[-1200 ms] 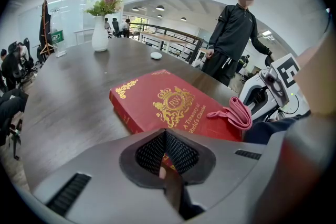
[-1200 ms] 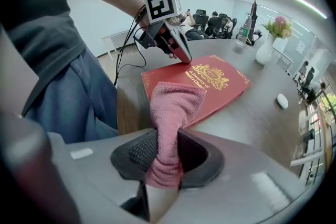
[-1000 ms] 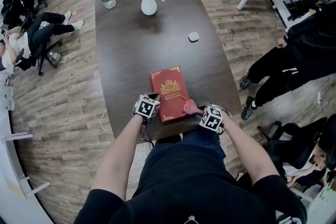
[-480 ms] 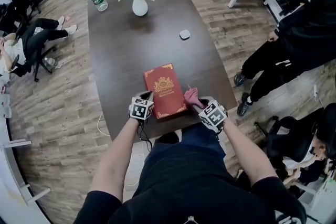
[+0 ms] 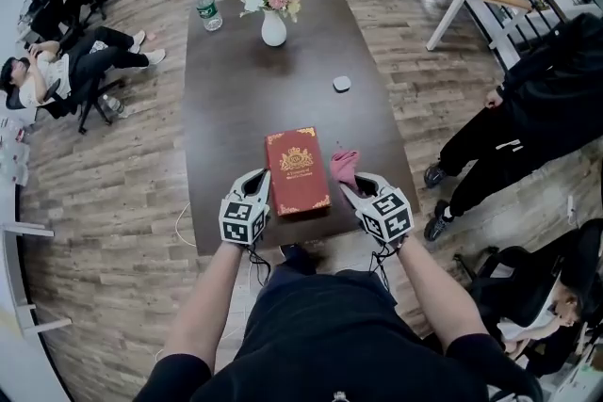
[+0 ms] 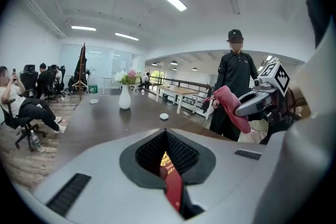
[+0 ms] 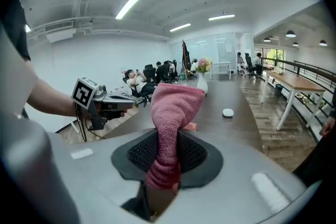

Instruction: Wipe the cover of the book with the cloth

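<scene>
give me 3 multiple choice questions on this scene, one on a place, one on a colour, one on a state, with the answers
1. Where does the flower vase stand?
A) at the far end of the table
B) on a chair
C) on the floor

2. What colour is the cloth?
A) blue
B) pink
C) white

3. The right tool is
A) open and empty
B) shut on the cloth
C) shut on the vase

Answers:
1 A, the vase stands on the table, well beyond the red book.
2 B, it shows pink in every view.
3 B, the right gripper view shows the cloth pinched between its jaws.
</scene>
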Demonstrator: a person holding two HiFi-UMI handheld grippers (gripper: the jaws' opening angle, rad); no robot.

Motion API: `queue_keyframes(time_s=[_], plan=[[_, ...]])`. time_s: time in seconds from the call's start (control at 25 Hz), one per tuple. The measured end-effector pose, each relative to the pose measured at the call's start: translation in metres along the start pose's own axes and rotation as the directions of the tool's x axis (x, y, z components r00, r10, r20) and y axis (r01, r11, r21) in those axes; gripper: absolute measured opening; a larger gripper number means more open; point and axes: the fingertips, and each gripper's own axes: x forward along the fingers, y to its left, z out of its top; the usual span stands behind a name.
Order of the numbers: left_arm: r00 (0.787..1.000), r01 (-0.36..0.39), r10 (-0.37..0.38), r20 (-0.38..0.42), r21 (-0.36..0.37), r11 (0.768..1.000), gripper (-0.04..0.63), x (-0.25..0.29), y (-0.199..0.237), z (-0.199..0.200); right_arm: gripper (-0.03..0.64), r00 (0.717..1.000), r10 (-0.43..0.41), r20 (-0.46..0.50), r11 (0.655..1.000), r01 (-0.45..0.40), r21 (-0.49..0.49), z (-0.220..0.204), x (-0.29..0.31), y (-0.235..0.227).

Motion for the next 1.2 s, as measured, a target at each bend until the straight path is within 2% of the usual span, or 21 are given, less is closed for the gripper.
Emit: queue_keyframes(time_s=[0.2, 0.48, 0.72, 0.96, 1.2], plan=[[0.991, -0.064, 0.064, 0.119, -0.006, 0.998, -0.005, -0.062, -0.043, 0.026, 0.104, 0.992, 0.031, 0.118, 0.998, -0.024, -0.058, 0.031, -0.054, 0.03], [0.962, -0.128, 0.127, 0.243, -0.011, 0.992, -0.005, -0.148, -0.124, 0.043, 0.102, 0.976, 0.081, 0.203, 0.994, -0.064, -0.09, 0.028, -0.128, 0.073], [0.935, -0.172, 0.175, 0.308, -0.037, 0.984, -0.005, -0.221, -0.176, 0.045, 0.098, 0.96, 0.12, 0.253, 0.989, -0.093, -0.116, 0.023, -0.177, 0.108], [0.912, -0.188, 0.183, 0.366, -0.023, 0.982, -0.005, -0.28, -0.213, 0.054, 0.097, 0.944, 0.137, 0.299, 0.978, -0.082, -0.189, 0.032, -0.211, 0.145], [0.898, -0.215, 0.197, 0.394, 0.001, 0.977, -0.005, -0.317, -0.211, 0.061, 0.095, 0.95, 0.124, 0.288, 0.976, -0.064, -0.209, 0.039, -0.226, 0.173]])
